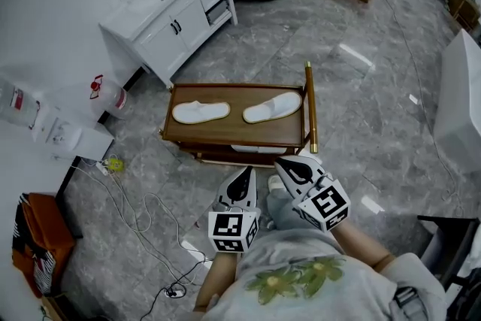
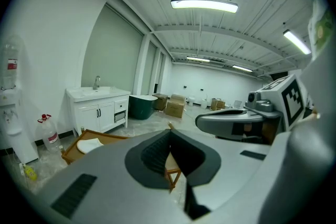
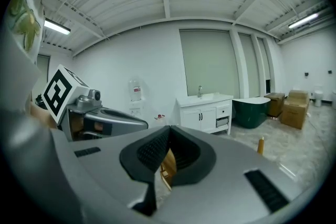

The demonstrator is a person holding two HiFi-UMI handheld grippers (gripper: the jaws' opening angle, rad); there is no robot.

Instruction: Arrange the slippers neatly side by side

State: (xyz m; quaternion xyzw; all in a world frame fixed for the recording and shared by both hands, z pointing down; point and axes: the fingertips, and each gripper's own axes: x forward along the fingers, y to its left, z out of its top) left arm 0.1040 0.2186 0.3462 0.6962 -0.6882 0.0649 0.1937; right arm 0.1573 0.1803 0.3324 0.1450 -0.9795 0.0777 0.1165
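Both slippers lie on the low wooden surface ahead of the person, set end to end along its length and not side by side: the left slipper toward the left end, the right slipper toward the right end, well apart, with bare wood between them. The left gripper and right gripper hang close to the person's body on the near side of the surface. Each is clenched with nothing between its jaws, as each gripper view shows. The task looks not yet begun. The first risk is reaching in with the jaws closed: they would shove a slipper across the wood, or over the low rim onto the floor, instead of taking it. The slippers look soft and flat, so a pinch on only a thin edge would likely let one droop, twist or slide out on the way across. The upright post at the right end stands just beside the right slipper, and the right gripper could knock it on the way in. Loose cables trail on the floor to the near left, a snag if the person steps that way.
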